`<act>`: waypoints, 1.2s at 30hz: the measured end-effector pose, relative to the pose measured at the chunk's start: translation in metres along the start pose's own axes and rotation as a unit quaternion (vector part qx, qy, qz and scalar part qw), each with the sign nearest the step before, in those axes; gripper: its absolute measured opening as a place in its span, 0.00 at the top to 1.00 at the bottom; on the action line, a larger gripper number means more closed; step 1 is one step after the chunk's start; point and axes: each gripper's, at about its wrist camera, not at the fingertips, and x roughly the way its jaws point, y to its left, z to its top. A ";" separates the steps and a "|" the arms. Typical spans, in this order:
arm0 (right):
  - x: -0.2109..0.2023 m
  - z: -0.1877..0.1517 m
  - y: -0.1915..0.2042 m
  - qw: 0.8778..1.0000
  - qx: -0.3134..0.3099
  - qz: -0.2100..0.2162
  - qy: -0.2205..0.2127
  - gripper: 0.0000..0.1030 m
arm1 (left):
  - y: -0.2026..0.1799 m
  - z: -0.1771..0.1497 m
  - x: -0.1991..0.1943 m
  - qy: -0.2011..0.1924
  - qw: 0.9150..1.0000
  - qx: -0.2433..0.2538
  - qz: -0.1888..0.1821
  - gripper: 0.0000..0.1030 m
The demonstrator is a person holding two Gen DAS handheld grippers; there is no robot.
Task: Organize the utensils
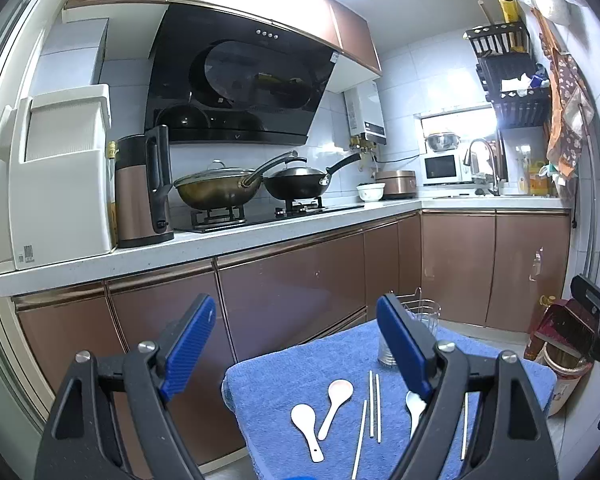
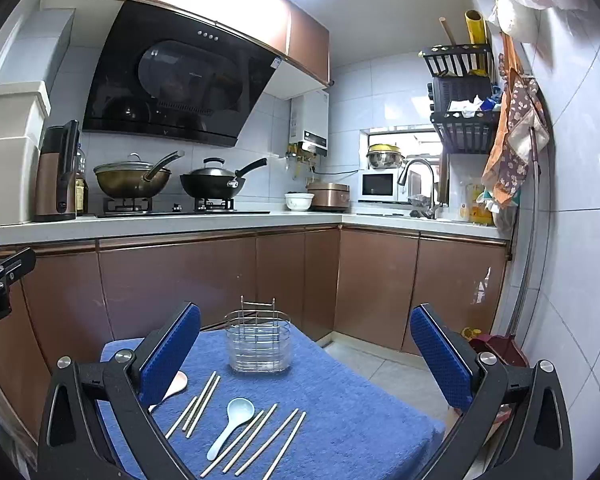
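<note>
A small table under a blue towel [image 2: 340,400] holds the utensils. A clear utensil holder [image 2: 259,346] with a wire frame stands at the towel's far edge; in the left wrist view it [image 1: 424,316] is partly behind my finger. Several pale chopsticks [image 2: 260,438] lie in front of it, with a light blue spoon [image 2: 234,420] among them and a pinkish spoon [image 2: 176,386] to the left. The left wrist view shows a white spoon [image 1: 306,424], the pinkish spoon [image 1: 336,398] and chopsticks [image 1: 374,406]. My left gripper [image 1: 296,340] and right gripper [image 2: 306,356] are open, empty, above the towel.
Brown cabinets [image 2: 180,276] run behind the table under a white counter [image 1: 220,240] with a kettle [image 1: 144,188], two woks [image 1: 220,188] on a stove, a rice cooker and a microwave. A red box and a jar [image 1: 560,344] stand on the floor at right.
</note>
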 end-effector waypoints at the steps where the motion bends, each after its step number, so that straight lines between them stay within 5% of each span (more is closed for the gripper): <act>1: 0.000 0.000 0.000 1.000 0.000 0.000 0.000 0.00 | -0.001 0.000 0.000 0.000 1.000 0.001 0.001 0.21; 36: 0.012 -0.005 -0.002 1.000 -0.007 -0.018 0.016 0.00 | -0.011 0.003 0.008 -0.009 1.000 0.028 0.010 0.21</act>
